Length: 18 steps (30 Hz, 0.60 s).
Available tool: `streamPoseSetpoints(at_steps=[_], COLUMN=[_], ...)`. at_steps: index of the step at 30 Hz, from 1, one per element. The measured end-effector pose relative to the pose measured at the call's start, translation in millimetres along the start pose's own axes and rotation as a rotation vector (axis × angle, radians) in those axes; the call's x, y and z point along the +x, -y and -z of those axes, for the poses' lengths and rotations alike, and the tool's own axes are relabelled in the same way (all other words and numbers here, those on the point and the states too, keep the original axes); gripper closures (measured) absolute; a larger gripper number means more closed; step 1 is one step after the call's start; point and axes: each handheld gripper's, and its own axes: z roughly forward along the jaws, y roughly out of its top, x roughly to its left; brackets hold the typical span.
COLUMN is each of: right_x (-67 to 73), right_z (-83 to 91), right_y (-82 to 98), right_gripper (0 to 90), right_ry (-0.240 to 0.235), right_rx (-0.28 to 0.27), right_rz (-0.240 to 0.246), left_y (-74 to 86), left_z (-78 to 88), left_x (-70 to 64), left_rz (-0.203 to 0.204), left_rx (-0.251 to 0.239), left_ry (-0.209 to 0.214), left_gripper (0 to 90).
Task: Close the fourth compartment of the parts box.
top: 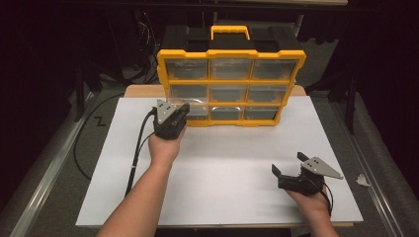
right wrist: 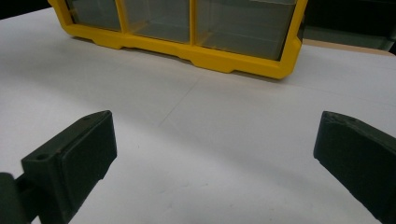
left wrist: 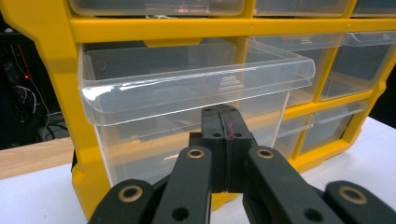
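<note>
A yellow organizer (top: 231, 79) with a black top and clear drawers stands upright at the back of the white board (top: 222, 168). Its bottom-left clear drawer (left wrist: 196, 79) is pulled partway out of the yellow frame (left wrist: 46, 51). My left gripper (top: 181, 111) is right in front of that drawer, and its jaws are shut with nothing between them (left wrist: 225, 122), tips just under the drawer's front lip. My right gripper (top: 288, 164) rests low at the board's front right, jaws wide open and empty (right wrist: 215, 154), pointing toward the organizer's lower right corner (right wrist: 243, 63).
A black cable (top: 136, 158) trails from the left gripper off the board's left edge. A small white scrap (top: 363, 180) lies on the grey surface to the right. A metal rail (top: 44, 182) runs along the left. A wooden tabletop (left wrist: 28, 156) shows behind the board.
</note>
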Motion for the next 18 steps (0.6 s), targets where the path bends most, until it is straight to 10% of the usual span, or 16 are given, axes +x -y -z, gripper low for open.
streamPoseSetpoints(at_steps=[18], right_x=[-0.7], right_z=[-0.6], right_y=[0.8], right_gripper=[0.7], right_ry=[-0.007], right_rx=[-0.002], right_rz=[-0.010], left_y=[-9.1], left_z=[-30.3], left_x=[8.3], left_rz=[-0.010], left_rx=[0.011], left_ry=[-0.043], left_gripper=[89.8])
